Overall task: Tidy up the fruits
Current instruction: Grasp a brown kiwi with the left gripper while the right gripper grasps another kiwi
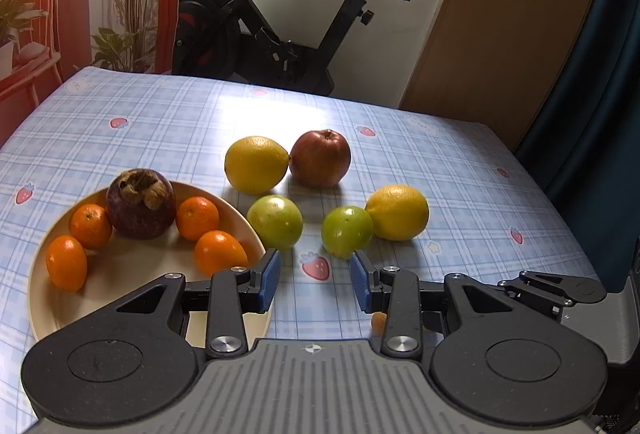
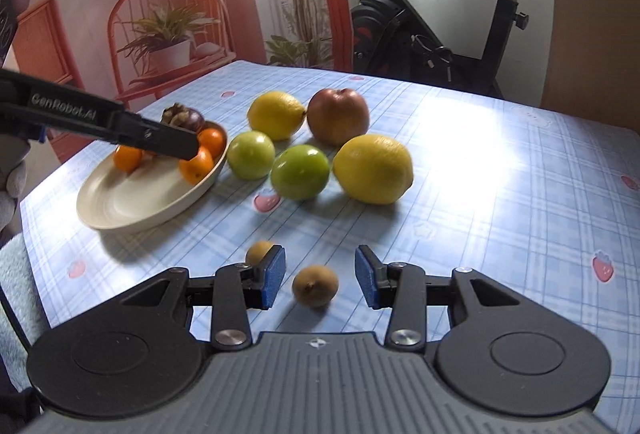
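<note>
**Fruit sorting: partly done, larger fruit outstanding**

Progress, as judged from the layout: the shallow cream plate (image 1: 120, 274) at the near left of the table holds four small oranges (image 1: 197, 217) and one dark mangosteen (image 1: 141, 203) with a dry, woody cap. Outstanding, all loose on the tablecloth (image 1: 460, 170): two lemons (image 1: 256, 164), one red apple (image 1: 320, 158) and two green fruits (image 1: 347, 231), clustered right of the plate. Two small brown fruits (image 2: 315, 285) lie nearest the camera in the right wrist view.

Left gripper (image 1: 315, 282): jaws apart, nothing between them, over the plate's right rim. Right gripper (image 2: 320, 280): jaws apart, one brown fruit lying between the blue pads, untouched.

Surfaces: plate smooth and matte; lemons dimpled; apple and green fruits glossy; brown fruits dull and rough; cloth a checked, wipe-clean sheet.
</note>
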{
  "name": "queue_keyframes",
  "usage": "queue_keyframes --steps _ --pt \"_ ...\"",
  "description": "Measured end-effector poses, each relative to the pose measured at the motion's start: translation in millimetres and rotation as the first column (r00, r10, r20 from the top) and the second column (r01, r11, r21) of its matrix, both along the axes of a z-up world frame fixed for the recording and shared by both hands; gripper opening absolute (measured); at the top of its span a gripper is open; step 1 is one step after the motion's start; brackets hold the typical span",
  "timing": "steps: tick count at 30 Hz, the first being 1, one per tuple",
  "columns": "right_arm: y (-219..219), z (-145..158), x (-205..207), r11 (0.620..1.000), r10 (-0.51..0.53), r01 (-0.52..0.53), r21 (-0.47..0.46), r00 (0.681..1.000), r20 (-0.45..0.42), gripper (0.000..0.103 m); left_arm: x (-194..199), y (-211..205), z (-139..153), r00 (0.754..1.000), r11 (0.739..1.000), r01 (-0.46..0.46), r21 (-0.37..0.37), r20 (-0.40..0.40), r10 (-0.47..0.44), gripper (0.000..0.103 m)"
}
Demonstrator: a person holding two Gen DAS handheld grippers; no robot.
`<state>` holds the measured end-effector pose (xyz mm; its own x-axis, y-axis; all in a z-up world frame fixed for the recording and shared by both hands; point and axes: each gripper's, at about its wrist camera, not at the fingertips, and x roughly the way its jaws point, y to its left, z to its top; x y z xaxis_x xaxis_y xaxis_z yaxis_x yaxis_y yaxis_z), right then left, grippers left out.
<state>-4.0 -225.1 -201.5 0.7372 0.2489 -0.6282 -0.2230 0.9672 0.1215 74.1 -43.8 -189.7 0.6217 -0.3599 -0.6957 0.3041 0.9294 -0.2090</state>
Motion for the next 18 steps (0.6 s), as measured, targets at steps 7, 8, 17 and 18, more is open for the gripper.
queue_keyframes --steps 7,8,17,18 --pt "-4 -12 1 1.000 0.017 -0.017 0.019 1.000 -0.005 0.030 0 -1 -6 1.000 1.000 -0.006 -0.004 -0.031 0.006 0.040" --pt "-6 -12 0 0.999 0.018 -0.018 0.031 1.000 -0.002 0.030 0 -2 -6 0.999 1.000 -0.005 -0.003 -0.032 0.005 0.040" --pt "-34 -12 0 0.996 -0.073 0.070 0.062 0.995 0.061 0.030 0 -19 -13 0.997 0.999 0.050 -0.003 -0.054 -0.050 0.040" --pt "-38 -13 1 0.994 -0.090 0.085 0.070 0.994 0.064 0.030 0 -22 -14 0.996 0.998 0.062 -0.004 -0.058 -0.063 0.040"
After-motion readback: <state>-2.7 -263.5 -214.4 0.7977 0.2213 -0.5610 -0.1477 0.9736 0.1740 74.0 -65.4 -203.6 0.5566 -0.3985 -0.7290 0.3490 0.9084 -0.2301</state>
